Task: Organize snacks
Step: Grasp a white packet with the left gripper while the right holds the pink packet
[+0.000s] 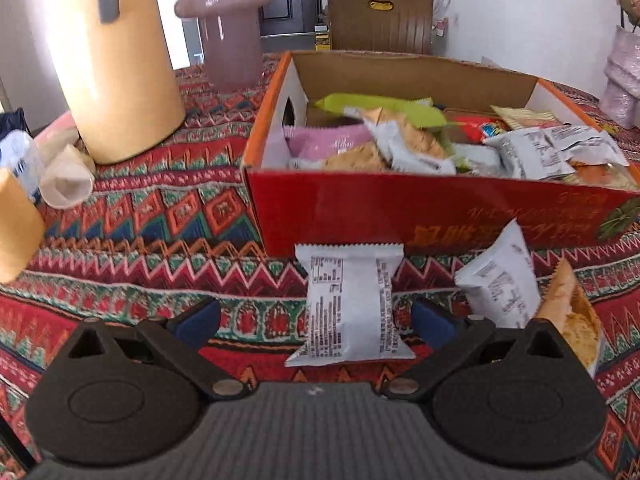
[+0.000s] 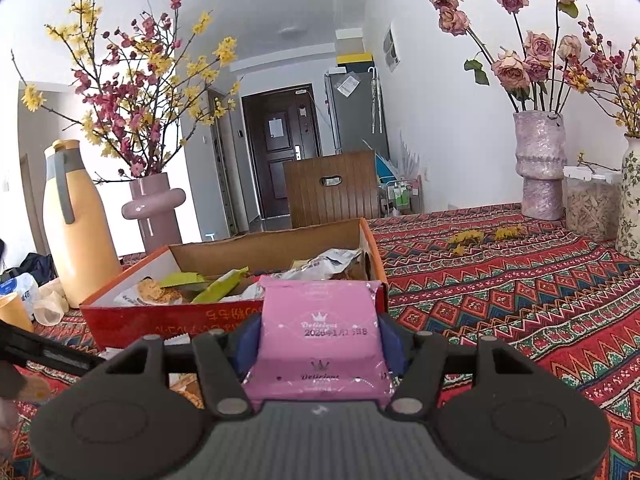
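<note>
A red cardboard box (image 1: pixel 400 216) holds several snack packets; it also shows in the right wrist view (image 2: pixel 160 320). My left gripper (image 1: pixel 316 320) is open, its blue pads on either side of a grey-white snack packet (image 1: pixel 348 304) lying on the patterned cloth in front of the box. A second grey packet (image 1: pixel 500 280) and a clear pastry packet (image 1: pixel 576 320) lie to its right. My right gripper (image 2: pixel 316 340) is shut on a pink snack packet (image 2: pixel 320 332), held just in front of the box.
A tall yellow jug (image 1: pixel 116 60) and a pink vase (image 1: pixel 232 28) stand left of the box. Cups and wrappers (image 1: pixel 64 176) sit at far left. In the right wrist view, a flower vase (image 2: pixel 540 168), a jar (image 2: pixel 592 208) and another vase (image 2: pixel 632 200) stand at right.
</note>
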The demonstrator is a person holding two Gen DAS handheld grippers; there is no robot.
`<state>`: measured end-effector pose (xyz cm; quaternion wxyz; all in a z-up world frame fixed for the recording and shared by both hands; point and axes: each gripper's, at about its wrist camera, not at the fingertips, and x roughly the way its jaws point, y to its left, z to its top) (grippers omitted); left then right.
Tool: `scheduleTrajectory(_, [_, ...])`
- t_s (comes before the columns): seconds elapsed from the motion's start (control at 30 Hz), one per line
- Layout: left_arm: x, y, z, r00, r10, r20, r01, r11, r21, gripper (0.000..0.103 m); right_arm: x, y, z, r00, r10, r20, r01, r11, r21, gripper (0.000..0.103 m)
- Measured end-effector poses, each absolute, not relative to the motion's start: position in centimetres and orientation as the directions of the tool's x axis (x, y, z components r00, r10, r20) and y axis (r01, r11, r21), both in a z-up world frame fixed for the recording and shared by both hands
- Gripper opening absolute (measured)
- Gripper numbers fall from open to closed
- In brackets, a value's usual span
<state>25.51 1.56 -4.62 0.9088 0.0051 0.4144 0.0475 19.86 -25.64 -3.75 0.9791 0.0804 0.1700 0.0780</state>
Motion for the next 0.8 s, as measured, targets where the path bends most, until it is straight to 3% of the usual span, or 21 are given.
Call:
scheduleTrajectory(0.13, [25.4, 1.7, -5.1, 0.665, 0.077, -0.743, -0.077, 0.996, 0.034, 0.1, 19.8, -25.5, -3.8, 0.931, 0.181, -0.318, -0.128, 0.975, 0.18, 0.061])
scheduleTrajectory(0.23, [25.1, 1.6, -5.0, 0.678, 0.053, -0.733, -0.055, 0.998, 0.022, 0.088, 19.7, -25.5, -3.7, 0.934, 0.177, -0.311, -0.125, 0.976, 0.18, 0.061])
scheduleTrajectory(0.33, [24.6, 1.2, -4.7, 0.696, 0.037, -0.717, -0.036, 0.999, 0.017, 0.065, 19.6, -25.6, -3.7, 0.936, 0.174, -0.306, -0.122, 0.976, 0.181, 0.061])
scheduleTrajectory(0.4, [24.4, 1.2, -4.5, 0.704, 0.032, -0.71, -0.034, 0.999, 0.011, 0.045, 19.6, -25.7, -3.7, 0.937, 0.174, -0.304, -0.122, 0.976, 0.181, 0.061])
scheduleTrajectory(0.8, [21.2, 0.6, -2.5, 0.8, 0.024, -0.6, -0.021, 1.0, 0.011, 0.041, 19.7, -26.0, -3.7, 0.941, 0.164, -0.296, -0.108, 0.975, 0.194, 0.061])
